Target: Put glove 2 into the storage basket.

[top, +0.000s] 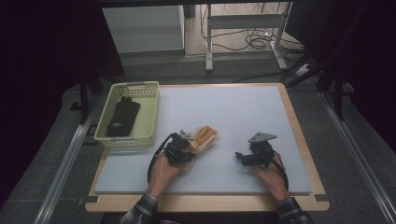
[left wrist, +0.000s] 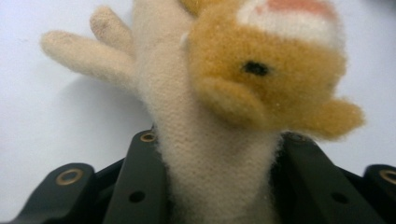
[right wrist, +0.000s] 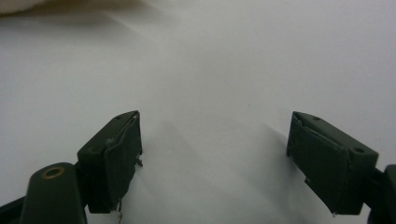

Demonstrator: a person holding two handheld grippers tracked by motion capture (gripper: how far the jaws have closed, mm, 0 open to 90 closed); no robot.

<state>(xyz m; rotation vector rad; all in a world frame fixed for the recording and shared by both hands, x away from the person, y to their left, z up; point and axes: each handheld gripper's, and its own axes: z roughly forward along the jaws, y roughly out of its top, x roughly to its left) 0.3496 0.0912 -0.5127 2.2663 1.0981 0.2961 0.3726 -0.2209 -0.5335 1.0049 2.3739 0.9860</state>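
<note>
Nearest of all, in the left gripper view, is the woolly cuff of a cream glove (left wrist: 210,154) squeezed between two black jaws, the knit bunched up where they pinch it. A fuzzy orange animal face with a small black eye sits on the glove's back, and pale fingers spread away over the white mat behind it.

From the high view, the left gripper (top: 187,148) sits near the middle of the pale grey mat (top: 243,112), clamped on the wrist end of that glove (top: 204,136). The glove lies flat on the mat, its fingers pointing away from the person and a little to the right.

The right gripper (top: 243,156) rests on the mat well apart from the glove, off to the right, with a grey three-cornered plate on top. In the right gripper view its jaws (right wrist: 212,161) stand wide apart with bare mat between them, gripping nothing.

At the mat's far left corner stands a yellow-green plastic basket (top: 147,123). A black glove (top: 122,116) lies inside it, lengthwise. The person's checked sleeves (top: 140,212) come in from the near edge of the wooden table (top: 303,140).
</note>
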